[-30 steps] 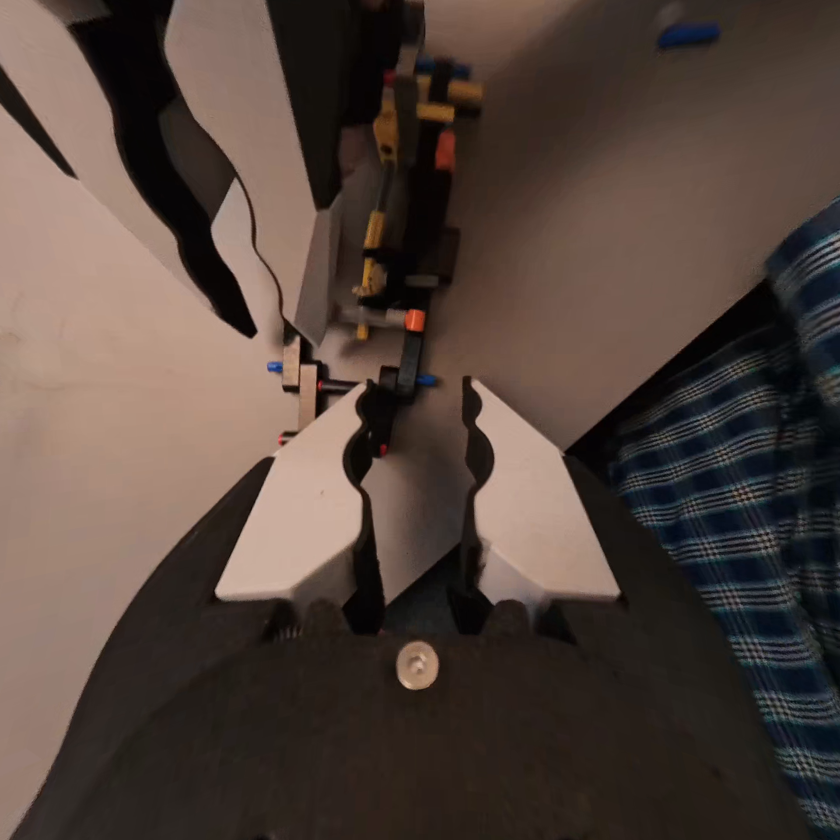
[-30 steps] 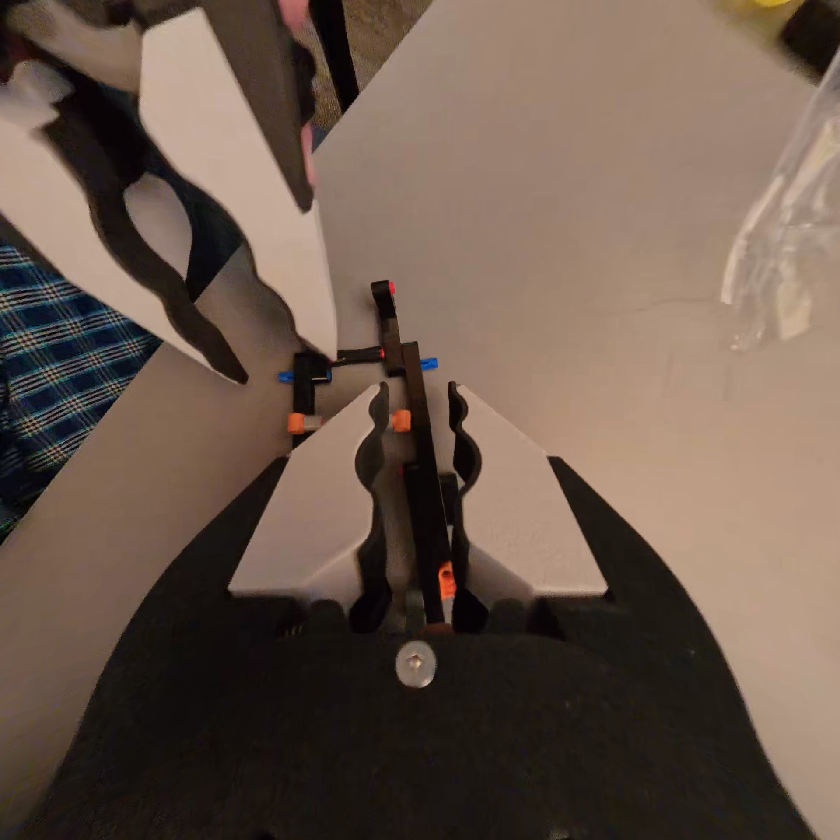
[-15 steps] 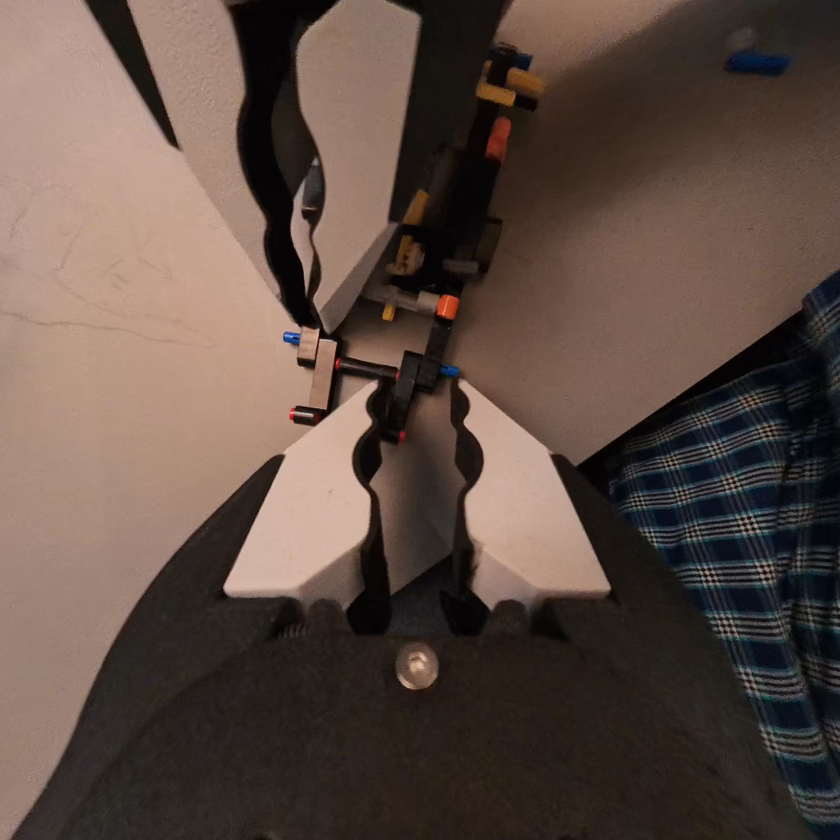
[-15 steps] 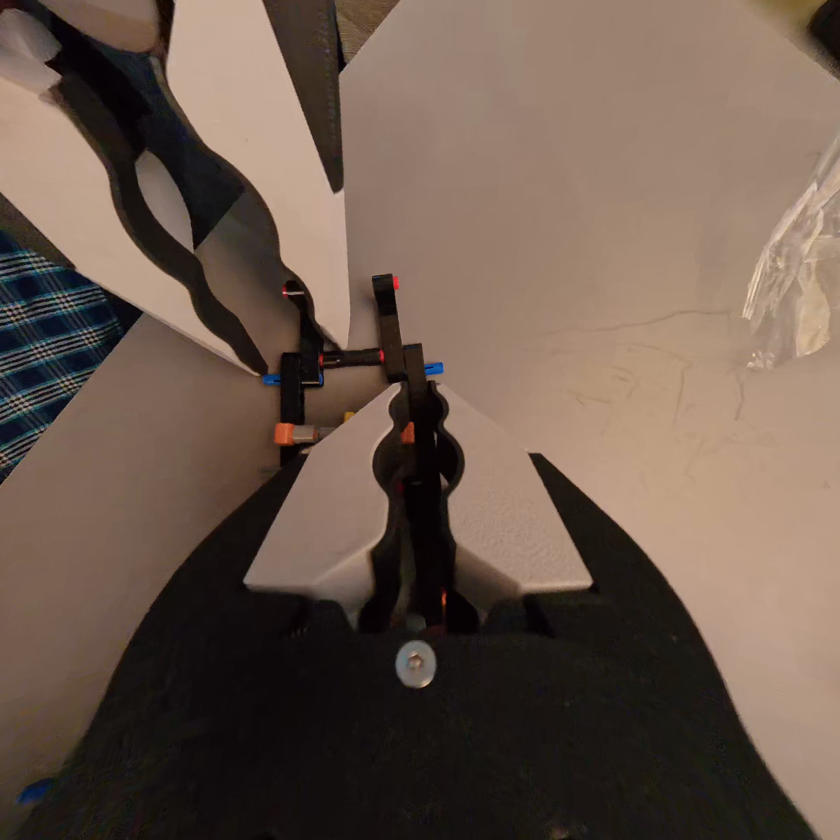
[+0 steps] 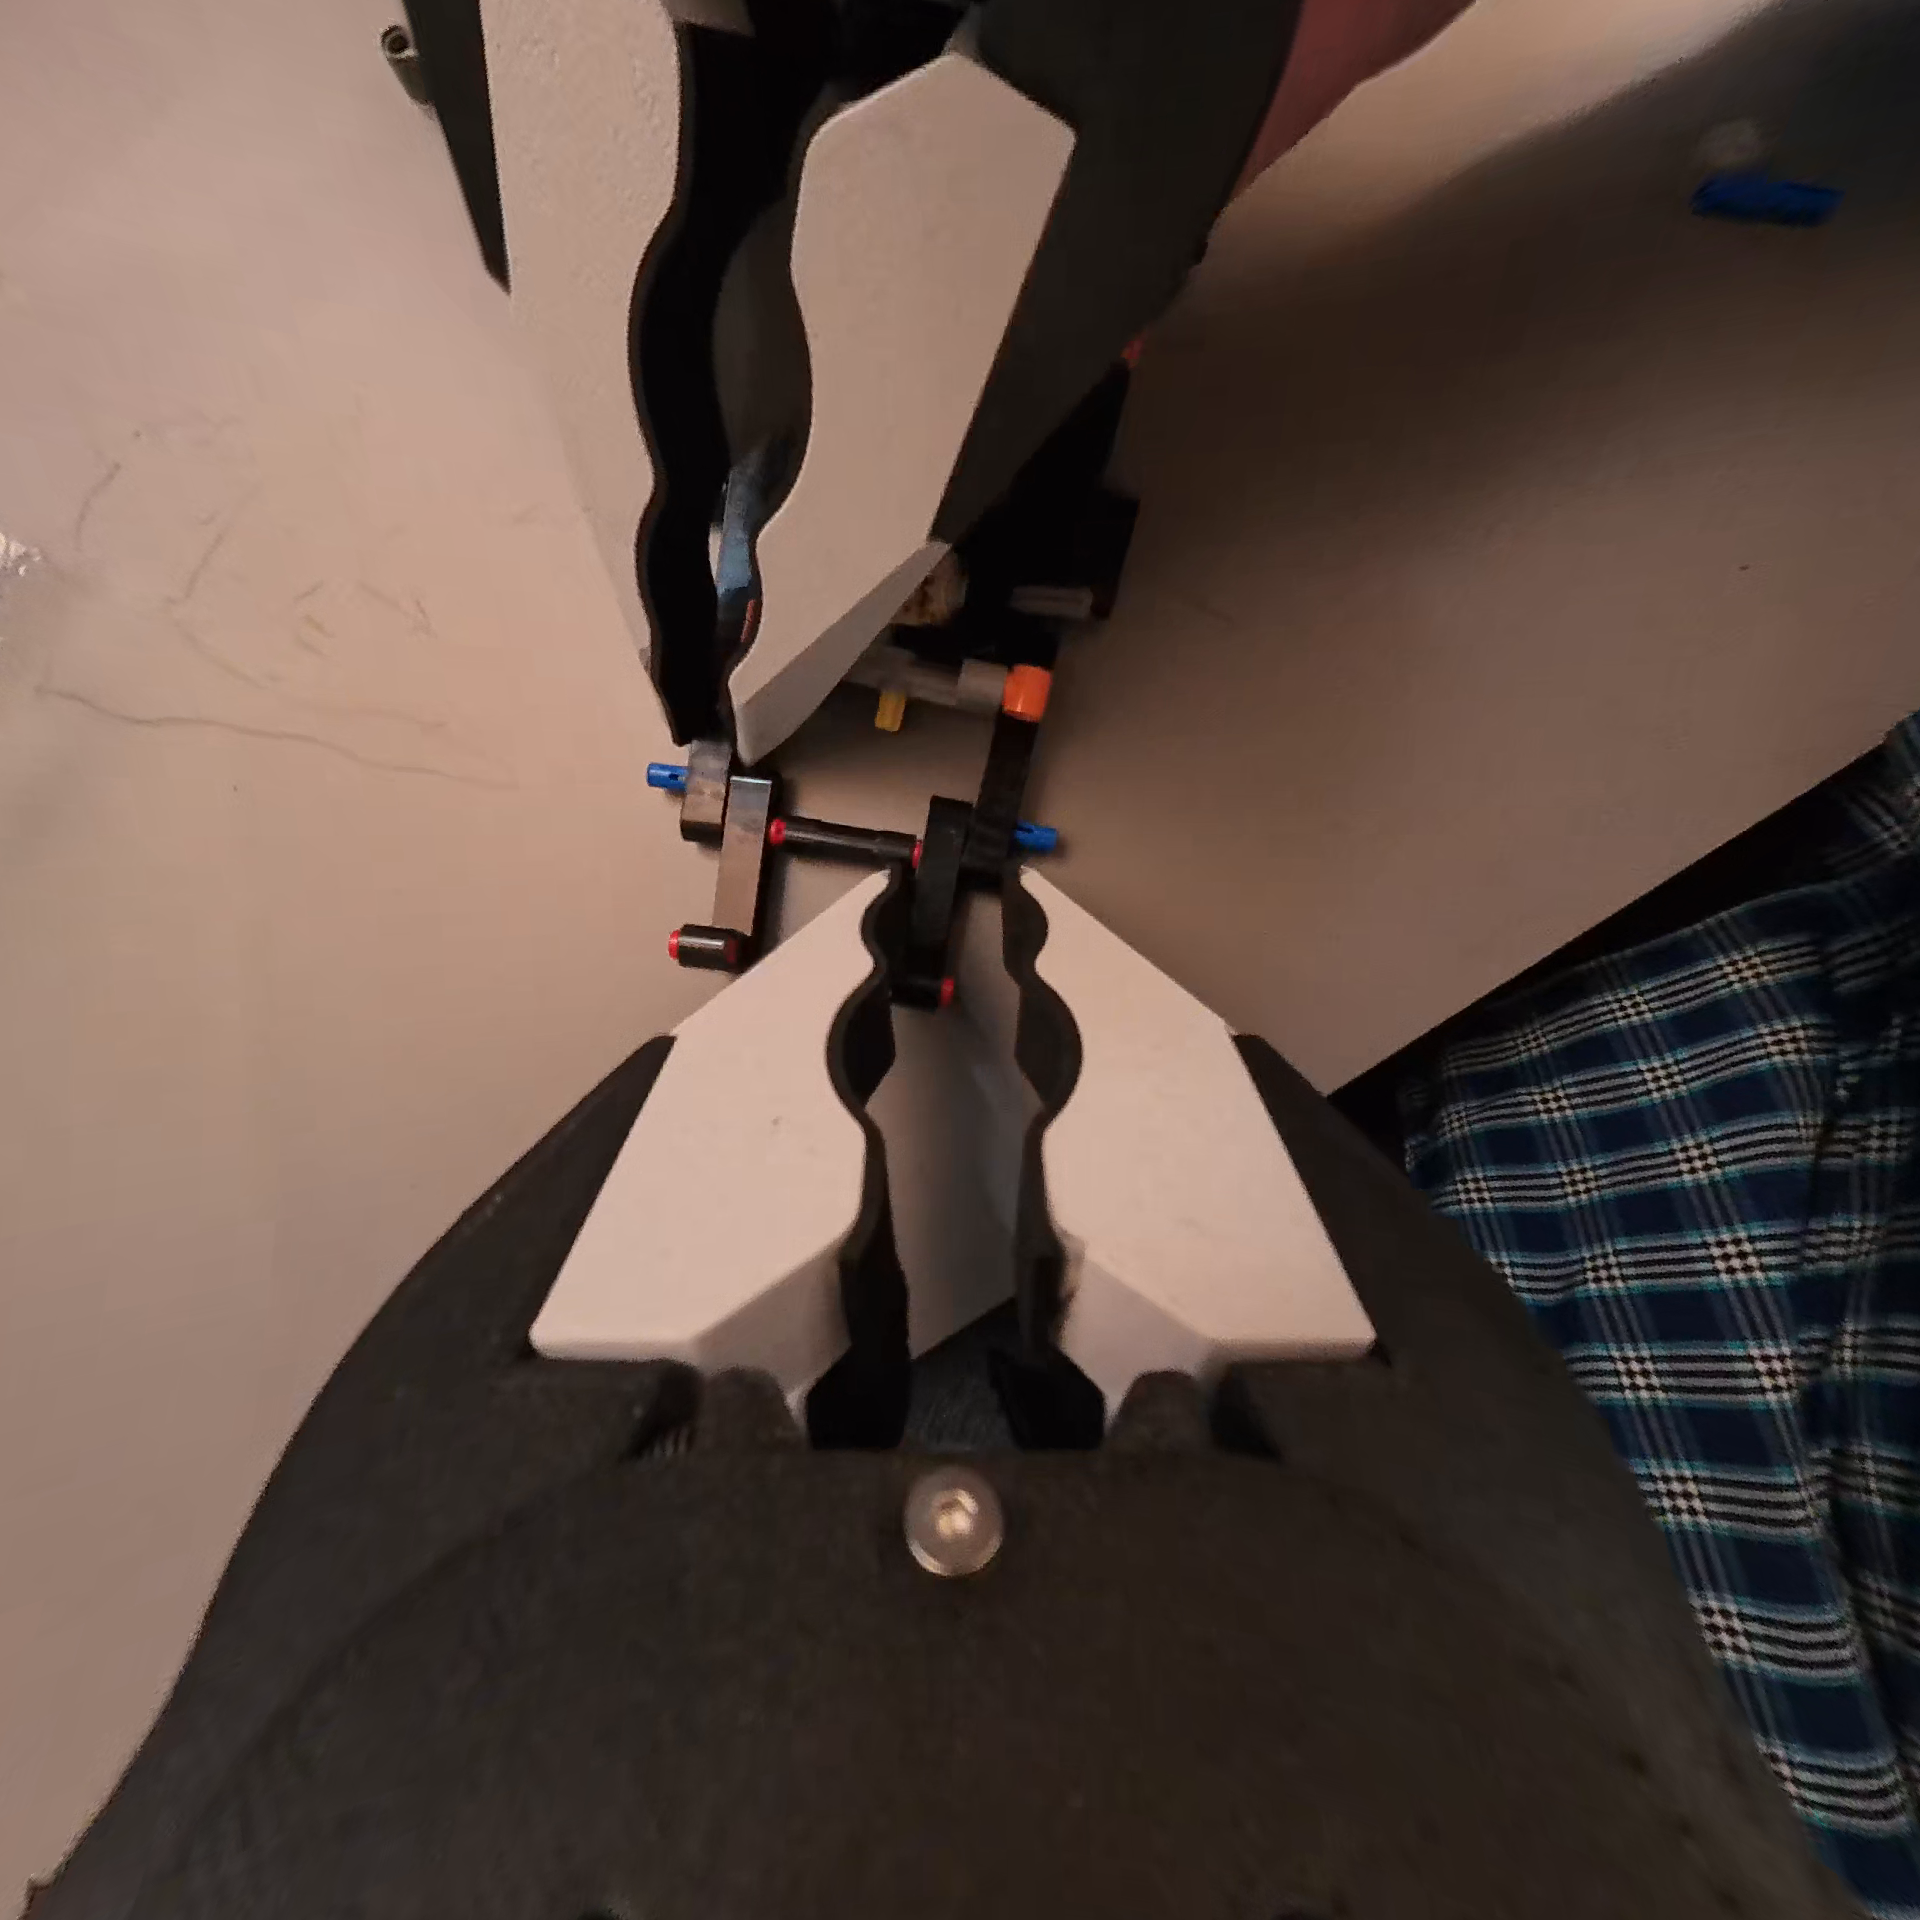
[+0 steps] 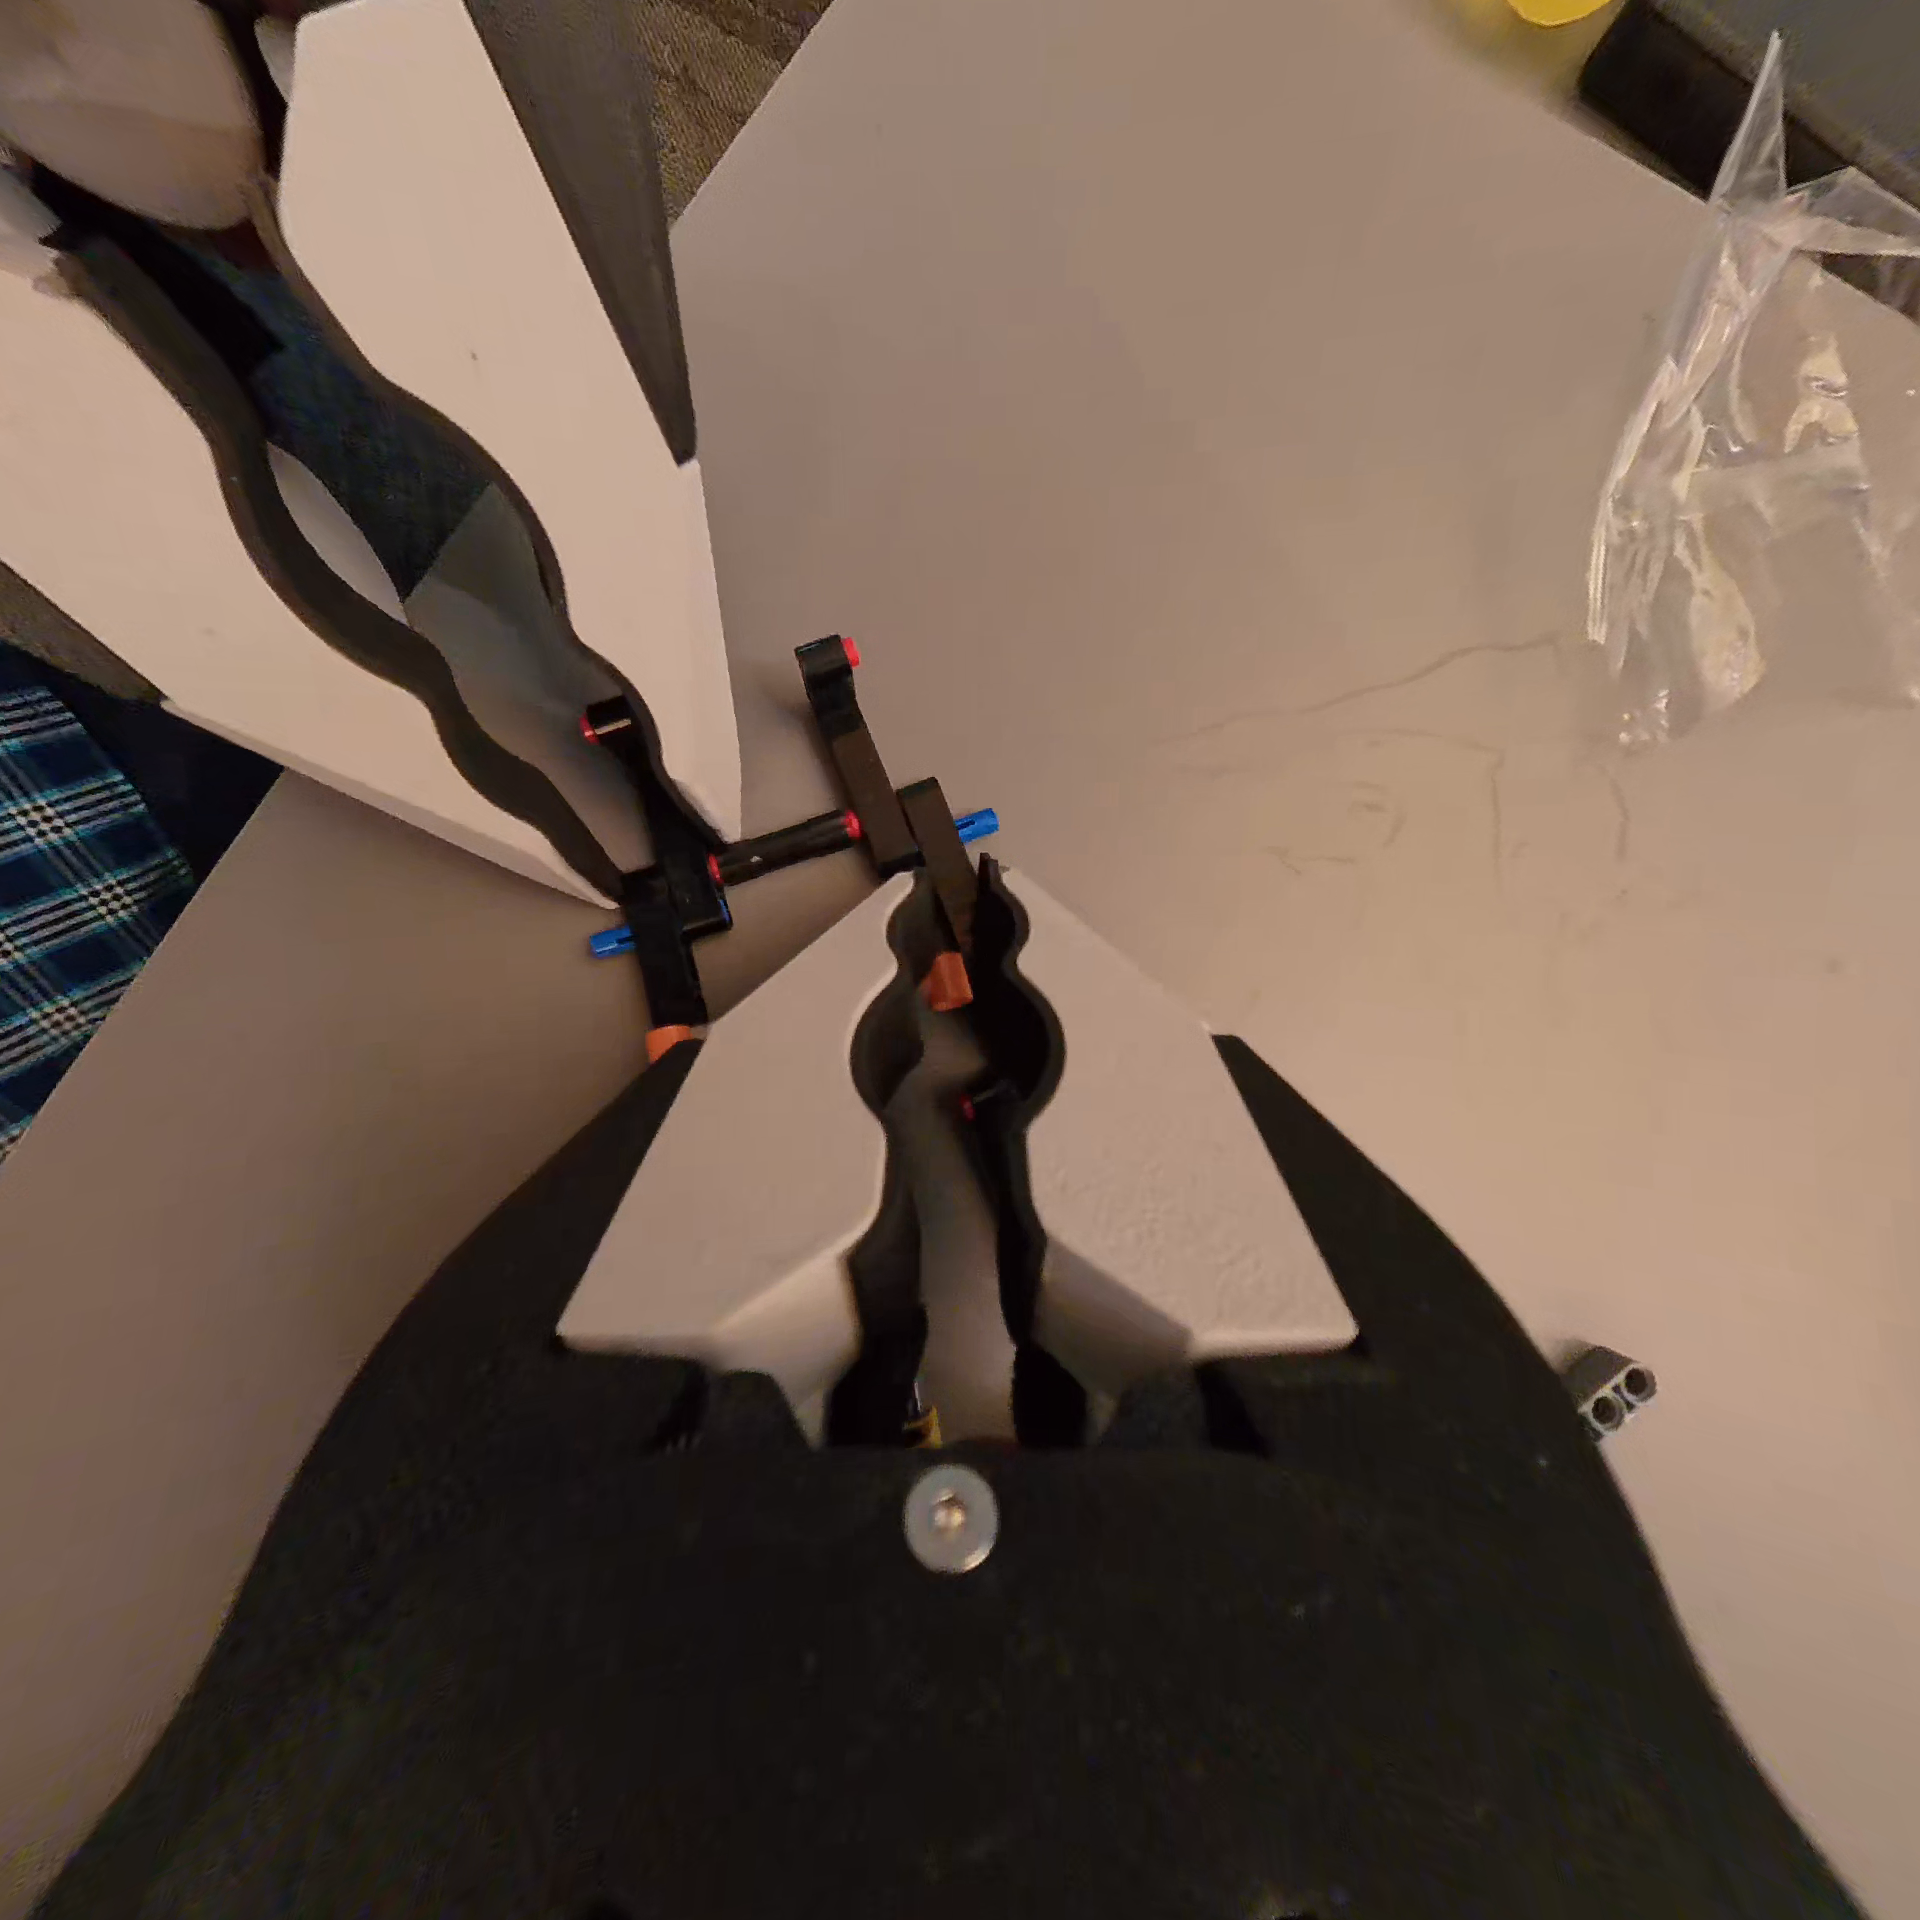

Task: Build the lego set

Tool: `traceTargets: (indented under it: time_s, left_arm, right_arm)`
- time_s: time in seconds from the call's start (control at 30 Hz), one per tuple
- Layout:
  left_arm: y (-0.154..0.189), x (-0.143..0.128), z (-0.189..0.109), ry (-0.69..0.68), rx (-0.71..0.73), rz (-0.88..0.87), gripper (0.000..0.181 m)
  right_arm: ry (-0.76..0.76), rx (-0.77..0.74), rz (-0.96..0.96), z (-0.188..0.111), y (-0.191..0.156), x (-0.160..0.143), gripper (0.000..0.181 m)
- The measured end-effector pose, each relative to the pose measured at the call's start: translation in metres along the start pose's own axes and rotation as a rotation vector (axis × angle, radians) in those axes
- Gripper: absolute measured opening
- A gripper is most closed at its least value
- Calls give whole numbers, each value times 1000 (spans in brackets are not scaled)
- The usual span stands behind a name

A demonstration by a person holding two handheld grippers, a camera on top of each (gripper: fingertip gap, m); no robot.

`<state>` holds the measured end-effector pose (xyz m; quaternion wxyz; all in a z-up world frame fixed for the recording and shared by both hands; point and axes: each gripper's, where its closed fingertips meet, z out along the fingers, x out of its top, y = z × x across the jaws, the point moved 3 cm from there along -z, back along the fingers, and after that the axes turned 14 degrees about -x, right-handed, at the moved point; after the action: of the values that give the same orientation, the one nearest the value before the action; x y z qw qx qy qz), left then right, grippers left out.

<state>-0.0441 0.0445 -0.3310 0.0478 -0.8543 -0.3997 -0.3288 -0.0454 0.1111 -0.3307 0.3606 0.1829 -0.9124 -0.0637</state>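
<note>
A black lego assembly (image 5: pixel 847 836) with red, blue and orange pins lies on the white table (image 5: pixel 312 1039). Two black beams are joined by a short black axle. My left gripper (image 5: pixel 948 883) is closed to a narrow gap on one beam's joint and lever. In the right wrist view it (image 6: pixel 675 862) comes in from the upper left. My right gripper (image 6: pixel 951 878) is shut on the other beam of the assembly (image 6: pixel 790 847), beside an orange bush. In the left wrist view it (image 5: pixel 717 743) comes down from the top and hides most of the assembly's far part.
A crumpled clear plastic bag (image 6: pixel 1766 468) lies on the table to the right. A small grey connector (image 6: pixel 1610 1392) sits by my right gripper's body. A blue piece (image 5: pixel 1761 197) lies farther off. Plaid cloth (image 5: pixel 1714 1247) shows past the table edge. Some 5 cm of space lies between my two pairs of fingers.
My right gripper's fingers have closed onto the black beam. My left gripper's fingers have narrowed around the lever. The two grippers now face each other more squarely across the assembly.
</note>
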Motion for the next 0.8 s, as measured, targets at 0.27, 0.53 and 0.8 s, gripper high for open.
traceTargets:
  time_s: [0.27,0.53,0.8]
  left_arm:
    - [4,4,3,20,-45,-3,16]
    - [2,4,2,2,-71,34,16]
    - [3,0,0,-38,-81,88,16]
  right_arm:
    - [-4,-48,1,0,9,-3,6]
    - [-43,-13,49,-1,11,-5,10]
    - [0,62,226,-36,39,-10,18]
